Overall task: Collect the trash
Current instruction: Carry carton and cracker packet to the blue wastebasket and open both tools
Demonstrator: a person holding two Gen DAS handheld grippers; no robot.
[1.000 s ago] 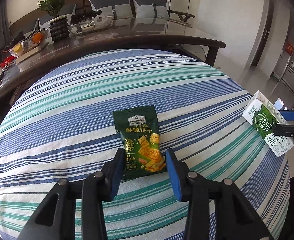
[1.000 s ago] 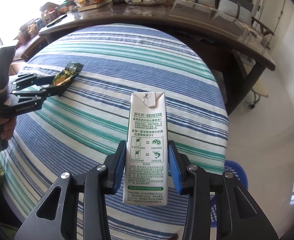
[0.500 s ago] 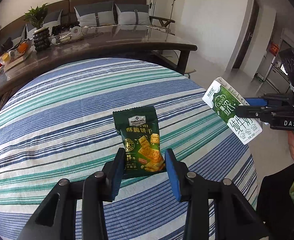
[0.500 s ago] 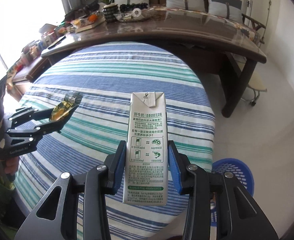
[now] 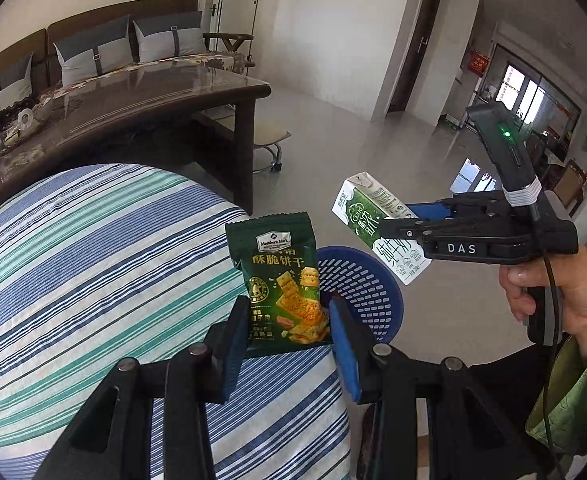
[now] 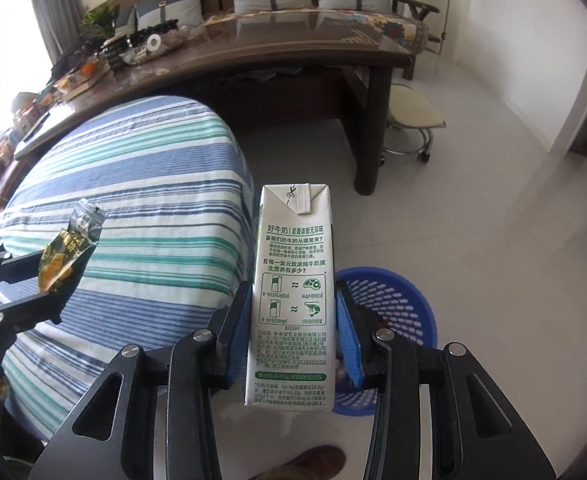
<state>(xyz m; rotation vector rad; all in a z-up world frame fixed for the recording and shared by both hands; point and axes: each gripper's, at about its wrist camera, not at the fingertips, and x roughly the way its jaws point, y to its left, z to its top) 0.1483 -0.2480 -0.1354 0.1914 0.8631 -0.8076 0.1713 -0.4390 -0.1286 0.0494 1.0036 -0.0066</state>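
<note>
The green cracker packet (image 5: pixel 283 286) is pinched between the blue fingers (image 5: pixel 233 344) of the left gripper (image 5: pixel 289 340), held upright in the air past the edge of the striped worktop (image 5: pixel 93 272). Over on the right, the white-and-green milk carton (image 6: pixel 291 296) is clamped by the right gripper (image 6: pixel 293 328), its folded top pointing away from the camera. The blue perforated basket (image 6: pixel 397 300) is seen on the tiled floor (image 6: pixel 473 220) just beside the worktop, partly hidden behind the carton. From the left wrist view, the carton is seen tilted above the basket's far rim. A dark wooden desk (image 6: pixel 293 60) and a stool (image 6: pixel 411 120) are seen behind.
</note>
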